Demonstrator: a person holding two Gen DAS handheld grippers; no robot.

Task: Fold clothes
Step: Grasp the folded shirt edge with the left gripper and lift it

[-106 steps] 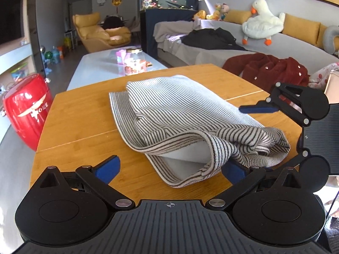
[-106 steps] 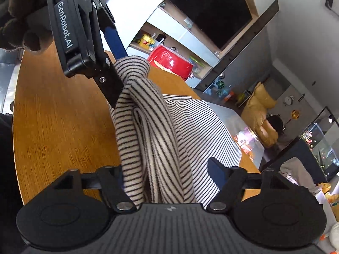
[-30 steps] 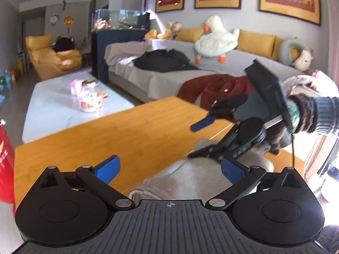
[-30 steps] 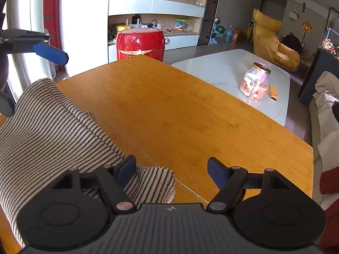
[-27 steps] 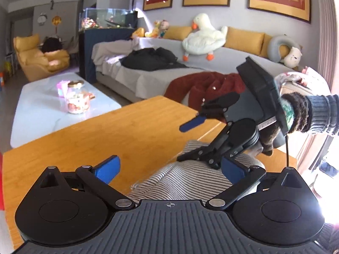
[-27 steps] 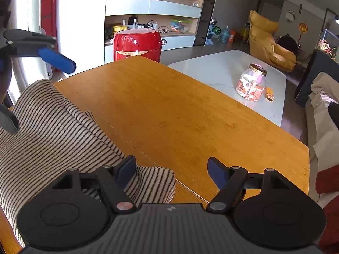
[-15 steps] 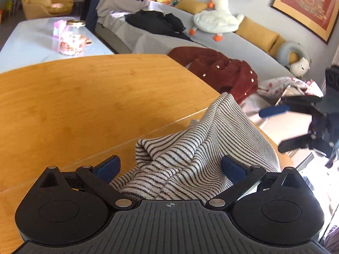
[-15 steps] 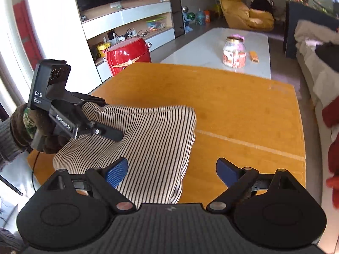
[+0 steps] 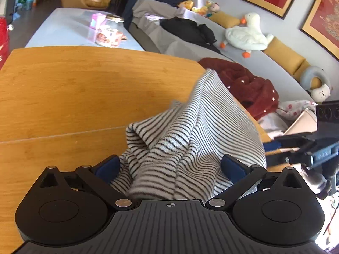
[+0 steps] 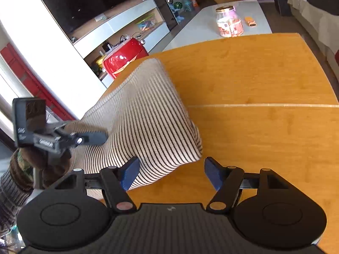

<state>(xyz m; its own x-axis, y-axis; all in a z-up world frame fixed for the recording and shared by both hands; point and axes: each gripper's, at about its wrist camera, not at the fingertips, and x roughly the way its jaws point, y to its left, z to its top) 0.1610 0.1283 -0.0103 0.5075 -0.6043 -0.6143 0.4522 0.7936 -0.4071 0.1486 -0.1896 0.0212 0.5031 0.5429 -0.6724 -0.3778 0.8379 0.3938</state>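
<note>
A folded black-and-white striped garment (image 9: 190, 131) lies at the near corner of the wooden table (image 9: 74, 89). It bunches up between the fingers of my left gripper (image 9: 169, 167), whose jaws stand wide open around it. In the right wrist view the same garment (image 10: 144, 122) rises in a peak, with the left gripper (image 10: 84, 139) against its left side. My right gripper (image 10: 171, 171) is open and empty, just past the garment's near corner. It also shows at the right edge of the left wrist view (image 9: 296, 150).
A red jacket (image 9: 243, 84) and other clothes lie on the grey sofa (image 9: 264, 63) beyond the table. A white coffee table (image 10: 228, 25) holds a glass jar (image 10: 228, 23). A red round appliance (image 10: 125, 57) stands by the TV unit.
The garment has been lifted into a higher peak and sits deeper between my left fingers. My right gripper has drawn back from the cloth and its fingers have narrowed a little.
</note>
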